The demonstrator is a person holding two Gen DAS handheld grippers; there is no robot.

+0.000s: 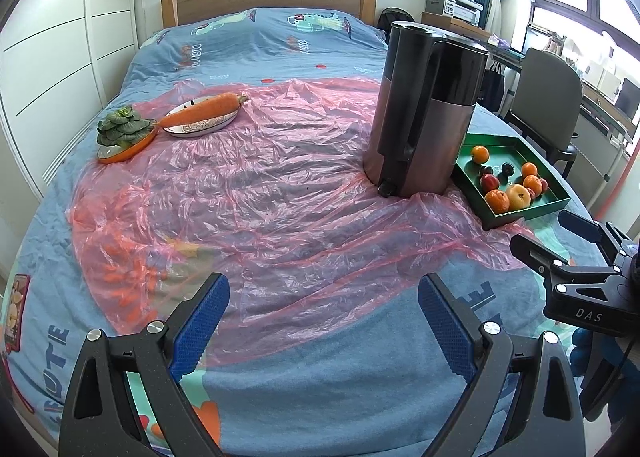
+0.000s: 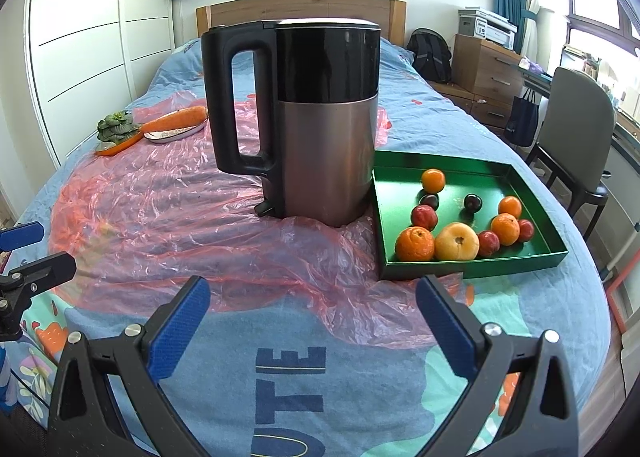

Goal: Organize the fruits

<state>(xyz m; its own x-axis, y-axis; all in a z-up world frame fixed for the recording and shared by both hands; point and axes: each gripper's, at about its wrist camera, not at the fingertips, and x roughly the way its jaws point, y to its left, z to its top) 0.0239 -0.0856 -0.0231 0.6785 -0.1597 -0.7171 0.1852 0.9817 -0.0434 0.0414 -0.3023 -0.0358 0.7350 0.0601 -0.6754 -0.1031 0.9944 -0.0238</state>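
Nine fruits (image 2: 457, 241), oranges, red and dark plums, one yellow, sit in a green tray (image 2: 472, 263) on the bed (image 2: 288, 377) beside the kettle (image 2: 320, 117). Only the right wrist view shows its handle side-on. Left hand-held gripper (image 1: 324, 317) and right hand-held gripper (image 2: 312, 317) both gape wide, empty.

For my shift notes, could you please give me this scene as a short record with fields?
surface: bed with blue patterned quilt, crinkled pink plastic sheet spread over it
fruit: oranges, red and dark plums and a yellow peach, all in the green square cardboard tray
beside tray: tall steel-and-black electric kettle, upright on the sheet
far left: big orange carrot across a white oval plate; leafy green vegetable on an orange dish
left hand-held gripper: open, empty
right hand-held gripper: open, empty
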